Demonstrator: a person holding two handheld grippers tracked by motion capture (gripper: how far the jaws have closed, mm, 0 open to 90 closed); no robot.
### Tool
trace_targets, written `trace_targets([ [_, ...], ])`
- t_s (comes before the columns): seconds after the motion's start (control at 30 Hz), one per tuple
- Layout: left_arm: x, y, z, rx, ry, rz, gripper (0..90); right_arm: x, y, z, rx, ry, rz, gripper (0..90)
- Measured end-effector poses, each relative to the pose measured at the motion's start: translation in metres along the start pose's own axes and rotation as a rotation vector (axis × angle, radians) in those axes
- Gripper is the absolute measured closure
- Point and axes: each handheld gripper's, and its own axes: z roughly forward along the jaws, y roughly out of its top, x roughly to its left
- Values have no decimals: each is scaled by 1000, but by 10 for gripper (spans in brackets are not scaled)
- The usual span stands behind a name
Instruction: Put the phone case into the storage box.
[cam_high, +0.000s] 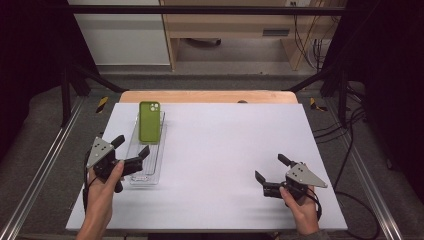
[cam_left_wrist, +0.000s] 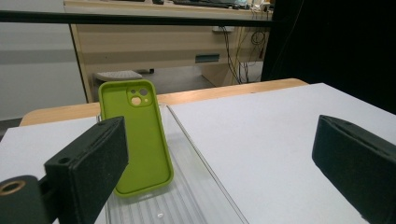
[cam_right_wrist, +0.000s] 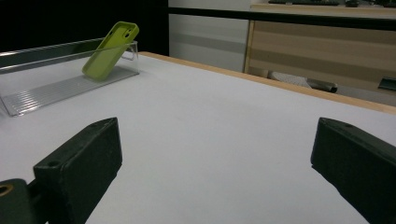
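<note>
Green phone case (cam_high: 149, 121) leans at far end of clear tray (cam_high: 134, 150). Left gripper (cam_high: 131, 151), jaws spread, at tray's near end; right gripper (cam_high: 270, 172) likewise spread, idle. Advance along tray, pinching case edges squarely.

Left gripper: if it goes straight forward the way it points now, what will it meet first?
Most likely the green phone case, which leans tilted in the clear tray directly ahead of the open left gripper. The exact gap between them is hard to judge.

Left claw view: clear tray (cam_left_wrist: 196, 186) cut off at bottom edge; phone case (cam_left_wrist: 137, 135) lower left hidden behind jaw.
</note>
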Motion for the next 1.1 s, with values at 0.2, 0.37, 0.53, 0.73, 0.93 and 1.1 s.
trace_targets([
  [0.2,-1,-7,-5,-3,-13,1,35,0,0,0,0,0,0,22],
  [0.37,-2,-11,-10,-7,-19,1,36,0,0,-1,0,-2,-2,22],
  [0.53,-3,-14,-15,-22,-28,21,33,-1,0,-1,0,-1,-3,22],
  [0.73,-4,-20,-19,-24,-49,46,33,0,0,-1,1,-3,-3,22],
  [0.93,0,-25,-23,-33,-64,64,33,0,0,0,2,-2,-4,22],
  [1.1,4,-32,-27,-53,-69,66,33,-1,0,0,1,-3,-3,22],
])
